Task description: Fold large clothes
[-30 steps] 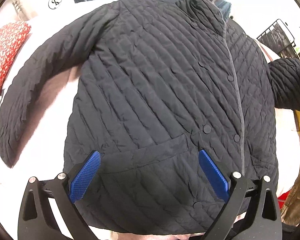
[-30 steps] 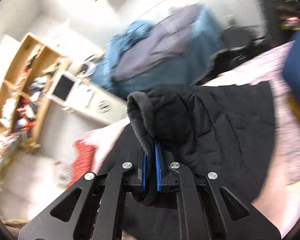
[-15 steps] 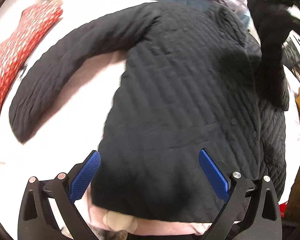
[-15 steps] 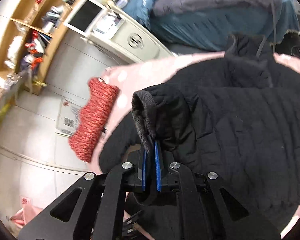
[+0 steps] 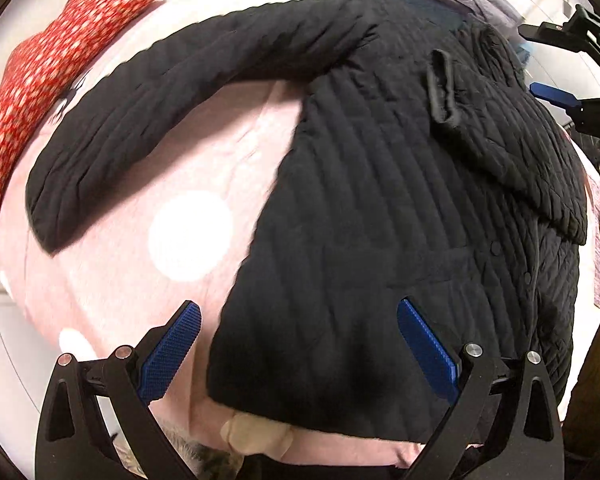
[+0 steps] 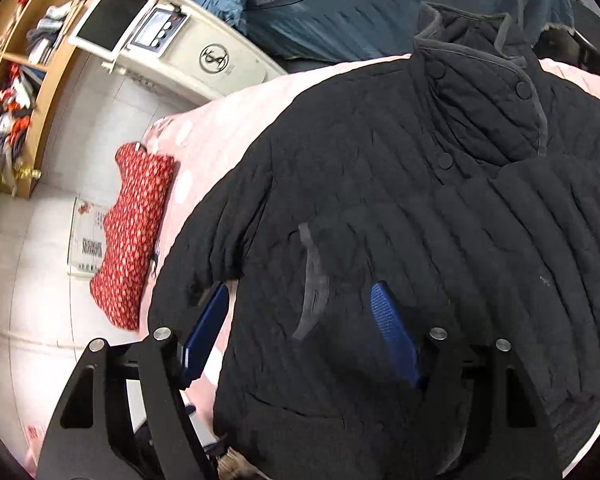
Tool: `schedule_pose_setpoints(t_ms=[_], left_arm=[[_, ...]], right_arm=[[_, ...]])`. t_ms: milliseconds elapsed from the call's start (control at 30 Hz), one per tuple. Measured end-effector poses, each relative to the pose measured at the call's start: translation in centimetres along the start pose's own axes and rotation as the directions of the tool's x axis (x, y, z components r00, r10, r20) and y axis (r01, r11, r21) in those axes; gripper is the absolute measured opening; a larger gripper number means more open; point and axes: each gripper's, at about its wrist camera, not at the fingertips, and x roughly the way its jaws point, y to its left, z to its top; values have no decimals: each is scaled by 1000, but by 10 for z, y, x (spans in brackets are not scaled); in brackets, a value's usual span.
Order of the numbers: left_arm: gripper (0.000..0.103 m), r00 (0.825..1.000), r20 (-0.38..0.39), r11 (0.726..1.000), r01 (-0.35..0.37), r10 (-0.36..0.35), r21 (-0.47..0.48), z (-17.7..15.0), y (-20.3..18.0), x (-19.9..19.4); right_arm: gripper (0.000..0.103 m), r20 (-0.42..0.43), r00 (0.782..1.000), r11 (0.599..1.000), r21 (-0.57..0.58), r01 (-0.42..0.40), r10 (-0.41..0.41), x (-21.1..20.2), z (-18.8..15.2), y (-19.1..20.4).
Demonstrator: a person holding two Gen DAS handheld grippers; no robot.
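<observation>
1. The right gripper (image 6: 300,320), clamped on the sleeve cuff (image 6: 312,280) a second ago, now gapes empty.
2. That sleeve lies across the quilted jacket (image 5: 380,200) on the pink bedspread (image 5: 180,200).
3. The left gripper (image 5: 298,344) hovers wide open, empty; the other sleeve (image 5: 160,100) remains unfolded.

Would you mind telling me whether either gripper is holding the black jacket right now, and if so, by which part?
Nothing is held: the left gripper and right gripper are both open above the black jacket.

A round black emblem (image 6: 214,59) stands on the cream appliance panel (image 6: 236,65), its characters unreadable. The white sheet (image 6: 87,244) on the floor carries print too small to read.
</observation>
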Motion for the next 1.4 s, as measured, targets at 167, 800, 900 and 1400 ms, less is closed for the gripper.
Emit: schedule_pose_setpoints(t_ms=[167,800,900,1400], left_arm=[[97,1000,4,997,11,-12,82,11,-23,1],[97,997,47,946,46,-65,320,52,-106,-8],[97,995,48,927,64,-88,369,62,-128,-6],[97,999,1,876,36,-41,481,95,-192,32]], right_arm=[[74,29,998,998,-38,59,-58,-23,-19,-14],[78,45,876,875,82,477,-481,-74,-74,-156],[85,11,861,861,23,508,-508,-55,-73,-151],[97,13,769,763,-106,637,-640,-1,-79,-160]])
